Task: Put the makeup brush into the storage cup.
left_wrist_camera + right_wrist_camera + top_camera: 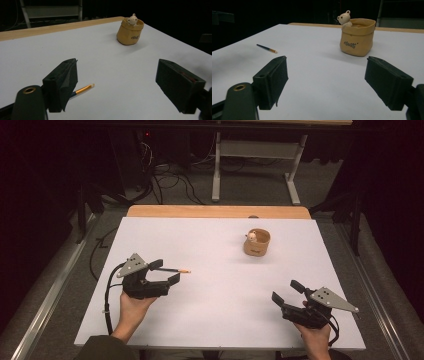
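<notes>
A: Start at the near edge. What are the hands doing?

B: The left gripper (pixel 167 272) sits low over the white table (pixel 210 310), jaws spread wide with nothing between them. A pencil (pixel 175 270) lies flat on the table right by its far jaw. The right gripper (pixel 286 291) is held near the table's right front corner, jaws also wide apart and bare.

A: Does the left gripper touch the pencil?

B: I can't tell. In the left gripper view the pencil (pixel 83 89) comes out from behind the left jaw, so its dark end is hidden; I see an orange stretch and a pale tip. From the right gripper view the pencil (pixel 267 48) lies well off to the left, small, with a dark shaft and an orange end.

A: Any writing on it?

B: None that I can make out; it is too small.

A: And farther back?

B: A tan holder (pixel 257 243) shaped like a rolled-down paper bag stands upright toward the far right of the table, well apart from both grippers and the pencil. A small bear figure (pixel 345 18) peeks over its rim.

A: Is there a label?

B: Yes, dark cursive lettering on the front of the holder (pixel 357 37). It looks like "Best", but I can't be sure of the letters. In the left gripper view the holder (pixel 130 31) shows the same mark, blurred past reading.

A: Beyond the table?

B: A wooden strip (pixel 218 211) runs along the far edge, then dark floor with cables (pixel 170 182) and a grey table frame (pixel 255 165) whose top is cut off.
</notes>
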`<state>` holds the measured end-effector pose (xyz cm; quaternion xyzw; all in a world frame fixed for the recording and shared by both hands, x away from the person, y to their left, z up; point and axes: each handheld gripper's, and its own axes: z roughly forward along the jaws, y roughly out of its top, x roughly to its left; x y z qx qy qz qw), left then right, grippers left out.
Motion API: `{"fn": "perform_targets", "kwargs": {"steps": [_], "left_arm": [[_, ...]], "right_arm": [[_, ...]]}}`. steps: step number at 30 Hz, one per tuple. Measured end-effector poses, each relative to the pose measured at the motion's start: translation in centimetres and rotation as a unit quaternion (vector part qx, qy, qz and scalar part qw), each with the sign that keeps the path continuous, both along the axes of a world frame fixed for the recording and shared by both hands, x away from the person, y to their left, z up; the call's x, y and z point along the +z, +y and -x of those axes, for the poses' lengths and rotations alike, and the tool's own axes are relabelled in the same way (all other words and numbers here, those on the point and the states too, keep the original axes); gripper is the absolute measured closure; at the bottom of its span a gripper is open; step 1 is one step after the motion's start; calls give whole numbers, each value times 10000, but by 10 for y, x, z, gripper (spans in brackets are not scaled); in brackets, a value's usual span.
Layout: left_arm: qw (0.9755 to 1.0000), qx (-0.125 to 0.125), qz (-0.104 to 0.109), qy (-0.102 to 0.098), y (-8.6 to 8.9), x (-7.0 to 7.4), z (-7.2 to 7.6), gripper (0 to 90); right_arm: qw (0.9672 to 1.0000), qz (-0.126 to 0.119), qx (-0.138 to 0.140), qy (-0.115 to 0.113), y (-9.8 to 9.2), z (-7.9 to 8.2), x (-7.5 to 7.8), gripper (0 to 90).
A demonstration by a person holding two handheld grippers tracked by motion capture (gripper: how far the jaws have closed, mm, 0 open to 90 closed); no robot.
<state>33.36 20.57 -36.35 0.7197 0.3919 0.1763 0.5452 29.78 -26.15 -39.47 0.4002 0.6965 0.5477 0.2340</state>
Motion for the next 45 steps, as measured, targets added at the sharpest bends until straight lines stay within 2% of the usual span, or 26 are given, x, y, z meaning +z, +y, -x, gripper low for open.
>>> {"fn": "perform_targets", "kwargs": {"steps": [21,38,45], "left_arm": [[9999,128,-88,-43,-4,-1,-18,178],[9998,141,-95,-74,-6,2,-30,181],[9999,139,-20,-52,-7,6,-36,181]], "right_arm": [[10000,-2,10,-7,0,-1,0,204],[10000,-8,5,6,0,0,0,204],[10000,-11,-1,4,0,0,0,204]]}}
